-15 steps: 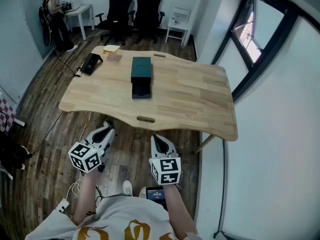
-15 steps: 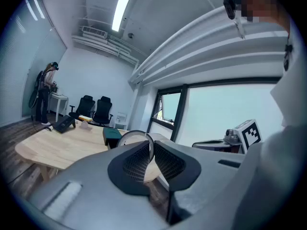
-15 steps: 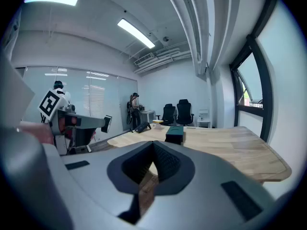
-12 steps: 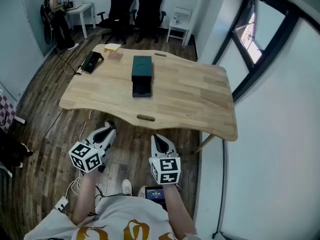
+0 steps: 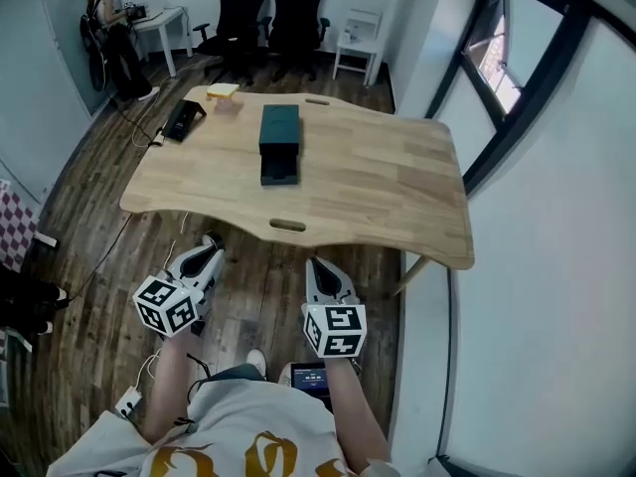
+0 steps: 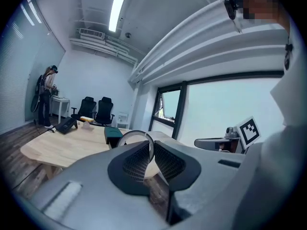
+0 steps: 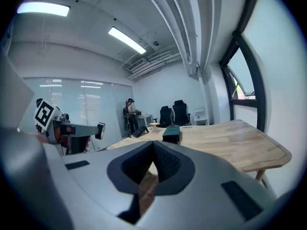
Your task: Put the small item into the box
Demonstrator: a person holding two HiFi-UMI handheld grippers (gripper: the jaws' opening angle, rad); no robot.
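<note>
A dark green box (image 5: 279,127) lies on the wooden table (image 5: 378,187), with a dark tray part (image 5: 279,172) pulled out at its near end. Both grippers hang over the floor in front of the table, well short of the box. My left gripper (image 5: 209,248) is shut on a thin pale ring (image 6: 136,134) that stands up between its jaws (image 6: 152,145). My right gripper (image 5: 316,268) is shut with nothing in it (image 7: 153,146). The box shows small and far off in both gripper views (image 6: 113,134) (image 7: 171,133).
A black device (image 5: 181,122), a yellow block (image 5: 223,91) and a small pinkish thing (image 5: 231,108) lie at the table's far left corner. Black chairs (image 5: 268,18) and a white stool (image 5: 358,40) stand behind. A person (image 5: 109,28) stands at a back-left desk. Cables run over the floor (image 5: 149,256).
Both grippers have come slightly nearer the table's front edge. Their jaws stand as before.
</note>
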